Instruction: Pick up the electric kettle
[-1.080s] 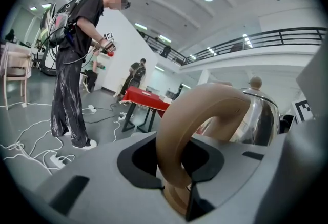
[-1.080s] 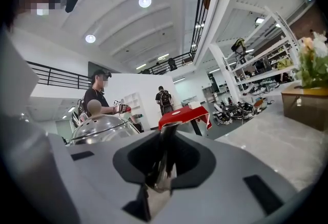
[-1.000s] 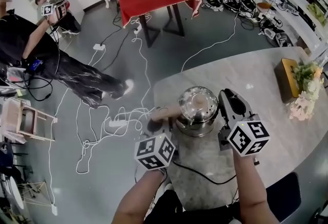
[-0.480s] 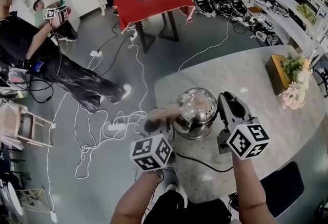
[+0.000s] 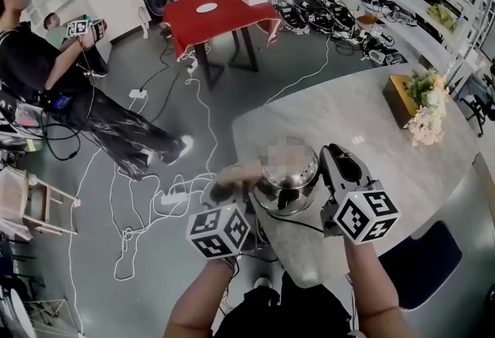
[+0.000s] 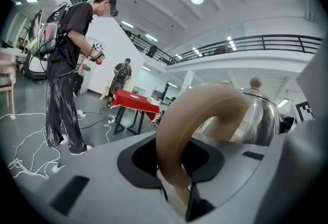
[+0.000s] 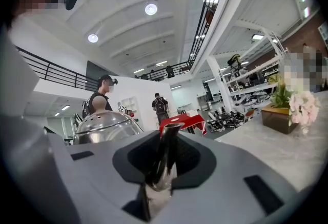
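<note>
Left hand-held gripper [image 6: 177, 195] pinches the tan curved plastic handle [image 6: 189, 115] of the shiny domed steel electric kettle [image 5: 286, 182], at the near-left edge of the pale marble worktop [image 5: 363, 120]; right hand-held gripper [image 7: 156, 192] pinches its thin steel spout [image 7: 166, 154]. I'd raise both ends evenly w/ a firm pinch, since the slick spout could slip & tip the body. Around: person in black [image 5: 46, 73] far left, white floor cables [image 5: 131, 197], red-clothed table [image 5: 220, 15] far off, a black cord [image 5: 298, 224] under the kettle that may snag, and flowers in a wooden box [image 5: 424, 116] far right, well apart.
</note>
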Demonstrator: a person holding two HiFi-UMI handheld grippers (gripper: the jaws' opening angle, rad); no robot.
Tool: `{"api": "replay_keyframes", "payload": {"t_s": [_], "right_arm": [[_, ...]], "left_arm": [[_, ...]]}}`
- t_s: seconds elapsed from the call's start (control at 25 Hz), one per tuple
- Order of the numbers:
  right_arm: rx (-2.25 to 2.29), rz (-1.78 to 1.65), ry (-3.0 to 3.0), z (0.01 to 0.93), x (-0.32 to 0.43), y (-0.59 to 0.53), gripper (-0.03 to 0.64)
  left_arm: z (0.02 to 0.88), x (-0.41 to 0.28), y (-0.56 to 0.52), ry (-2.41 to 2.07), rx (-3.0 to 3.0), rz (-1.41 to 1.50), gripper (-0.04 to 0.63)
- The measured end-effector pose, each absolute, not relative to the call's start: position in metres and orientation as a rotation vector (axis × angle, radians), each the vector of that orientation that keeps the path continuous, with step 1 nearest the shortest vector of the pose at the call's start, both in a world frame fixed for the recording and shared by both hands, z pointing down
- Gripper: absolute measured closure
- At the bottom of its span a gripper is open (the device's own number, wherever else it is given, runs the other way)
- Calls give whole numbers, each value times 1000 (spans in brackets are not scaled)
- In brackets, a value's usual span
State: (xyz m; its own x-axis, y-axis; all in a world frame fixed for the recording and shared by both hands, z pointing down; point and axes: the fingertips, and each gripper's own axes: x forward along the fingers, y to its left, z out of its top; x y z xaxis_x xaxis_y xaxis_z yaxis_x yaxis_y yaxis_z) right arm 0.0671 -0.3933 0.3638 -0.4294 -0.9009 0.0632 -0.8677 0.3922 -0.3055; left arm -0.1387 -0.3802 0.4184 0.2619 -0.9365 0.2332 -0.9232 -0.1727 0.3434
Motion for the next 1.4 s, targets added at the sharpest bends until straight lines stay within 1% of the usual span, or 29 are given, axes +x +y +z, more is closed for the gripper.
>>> {"api": "replay_keyframes", "payload": {"t_s": [0.2, 0.68, 1.4], "right_arm": [[-1647, -450, 2501, 359, 61, -353, 558], [-1730, -489, 2425, 367, 79, -277, 558], [-1830, -514, 2358, 383, 87, -200, 558]], "left_arm": [[413, -145, -347, -1662, 2142, -35, 512], [419, -128, -284, -1576, 2183, 12, 512], [434, -119, -220, -1500, 2211, 32, 512]]}}
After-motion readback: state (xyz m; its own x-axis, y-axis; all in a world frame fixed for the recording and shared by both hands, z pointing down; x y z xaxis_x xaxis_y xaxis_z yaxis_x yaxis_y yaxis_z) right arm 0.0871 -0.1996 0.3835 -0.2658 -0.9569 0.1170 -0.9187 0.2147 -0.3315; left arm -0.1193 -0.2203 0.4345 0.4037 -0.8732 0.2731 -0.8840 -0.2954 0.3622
